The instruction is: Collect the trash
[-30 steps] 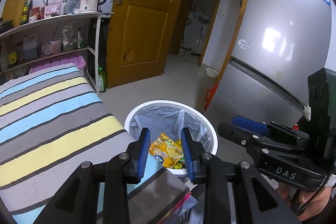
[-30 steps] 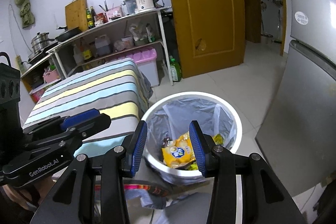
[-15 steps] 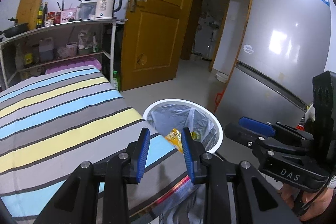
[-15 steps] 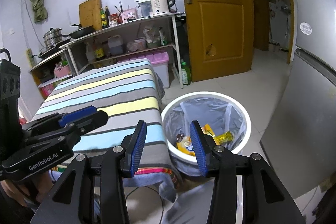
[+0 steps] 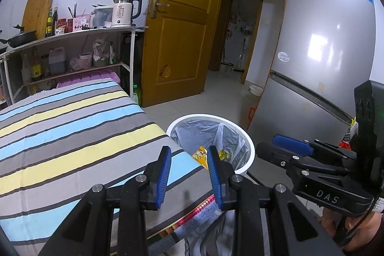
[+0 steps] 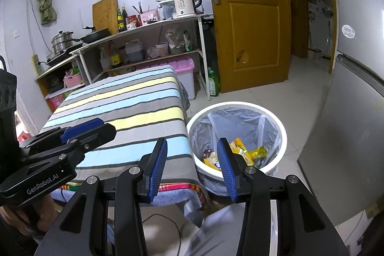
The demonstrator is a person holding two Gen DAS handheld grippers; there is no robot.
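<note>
A white round bin [image 5: 247,138] [image 6: 282,128] with a grey liner stands on the floor by the corner of the striped table [image 5: 72,126] [image 6: 134,107]. Yellow snack wrappers [image 6: 242,152] [image 5: 200,154] lie inside it. My left gripper [image 5: 188,169] is open and empty, above the table's near corner. My right gripper [image 6: 190,163] is open and empty, held over the gap between table edge and bin. Each gripper shows in the other's view: the right one at the right edge [image 5: 291,143], the left one at the left [image 6: 81,126].
A grey fridge [image 5: 319,59] [image 6: 355,112] stands right of the bin. A wooden door [image 5: 182,25] and a shelf rack with a kettle [image 6: 184,1], bottles and pans are behind the table. A green bottle [image 6: 213,83] stands on the floor by the rack.
Both grippers have drawn back and up from over the bin; the bin now looks smaller and farther, and more of the table shows. Both stay open and empty.
</note>
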